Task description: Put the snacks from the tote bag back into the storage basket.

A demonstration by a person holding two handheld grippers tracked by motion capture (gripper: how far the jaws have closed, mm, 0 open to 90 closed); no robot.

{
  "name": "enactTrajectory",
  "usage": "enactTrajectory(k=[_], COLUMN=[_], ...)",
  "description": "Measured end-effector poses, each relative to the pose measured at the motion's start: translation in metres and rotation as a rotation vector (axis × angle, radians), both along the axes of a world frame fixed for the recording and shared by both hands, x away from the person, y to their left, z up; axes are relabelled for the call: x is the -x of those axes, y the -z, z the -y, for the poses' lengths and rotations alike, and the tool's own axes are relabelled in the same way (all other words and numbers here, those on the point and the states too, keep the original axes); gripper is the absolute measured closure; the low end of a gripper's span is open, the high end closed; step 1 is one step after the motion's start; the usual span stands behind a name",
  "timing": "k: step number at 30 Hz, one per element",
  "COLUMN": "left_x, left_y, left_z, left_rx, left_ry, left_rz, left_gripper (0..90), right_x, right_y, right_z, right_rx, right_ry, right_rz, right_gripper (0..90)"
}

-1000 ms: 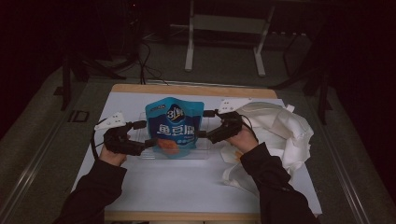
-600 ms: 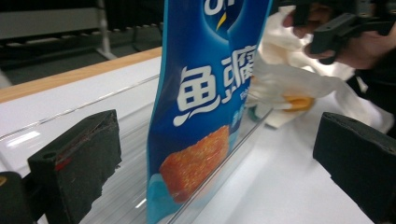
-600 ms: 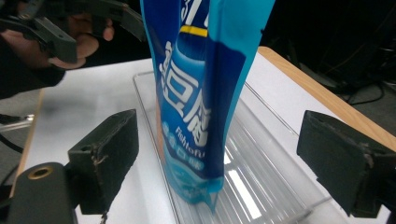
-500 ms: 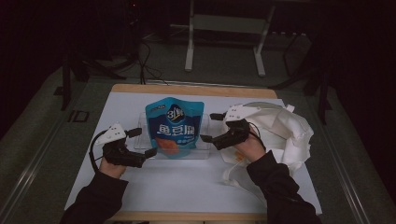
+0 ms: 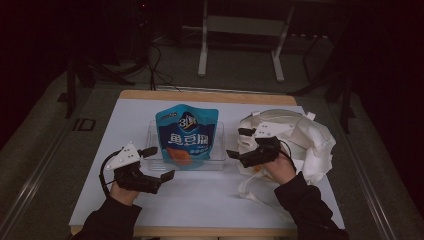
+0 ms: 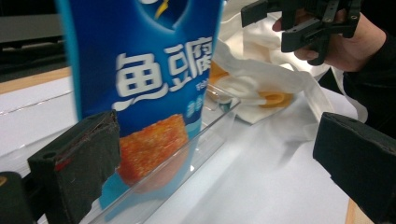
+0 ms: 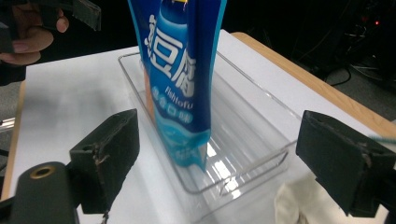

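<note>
A blue snack pouch [image 5: 186,137] with white characters stands upright in a clear plastic tray [image 5: 218,150] at the middle of the white table. My left gripper [image 5: 159,163] is open, just off the tray's near left corner and apart from the pouch. In the left gripper view the pouch [image 6: 144,70] rises close ahead, and nothing lies between the spread jaws. My right gripper [image 5: 237,143] is open beside the tray's right end. In the right gripper view the pouch [image 7: 182,70] stands along one long wall of the tray [image 7: 252,116], leaning against it.
A crumpled white cloth bag [image 5: 300,137] lies right of the tray, under and behind the right hand. The white sheet [image 5: 210,195] covers the tabletop, and a wooden edge [image 5: 200,95] runs along the far side. Dark floor, cables and a stand lie beyond.
Both grippers were against the pouch's sides a second ago. They have let go, opened and drawn back outward and toward the person. The pouch stays standing in the tray.
</note>
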State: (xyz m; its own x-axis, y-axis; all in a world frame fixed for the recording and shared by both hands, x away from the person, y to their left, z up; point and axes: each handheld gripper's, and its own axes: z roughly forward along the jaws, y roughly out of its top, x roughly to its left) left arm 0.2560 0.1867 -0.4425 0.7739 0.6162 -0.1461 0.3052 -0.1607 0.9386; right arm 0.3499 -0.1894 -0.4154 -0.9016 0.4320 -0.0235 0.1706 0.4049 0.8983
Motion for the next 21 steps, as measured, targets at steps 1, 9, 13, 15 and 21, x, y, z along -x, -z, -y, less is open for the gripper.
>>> enactTrajectory(k=[1, 9, 13, 15, 21], left_x=[0.001, 0.003, 0.004, 0.005, 0.008], left_y=[0.0, 0.004, 0.007, 0.008, 0.013], left_z=[0.002, 0.02, 0.029, 0.033, 0.042], left_rx=[0.002, -0.003, -0.013, -0.01, -0.023], left_ry=[0.004, 0.062, 0.094, 0.113, 0.144], left_rz=[0.0, -0.01, -0.018, -0.022, -0.028], left_gripper=[1.3, 1.3, 1.3, 1.3, 1.3], right_x=[0.002, 0.018, 0.026, 0.03, 0.044], right_y=[0.001, 0.006, 0.007, 0.008, 0.013], right_z=[0.002, 0.019, 0.026, 0.029, 0.039], right_rx=[-0.006, -0.024, -0.017, -0.019, -0.018], right_ry=[0.004, 0.027, 0.032, 0.035, 0.043], right_rz=[-0.001, -0.003, 0.005, 0.01, 0.012], right_gripper=[13.6, 13.7, 13.7, 13.7, 13.7])
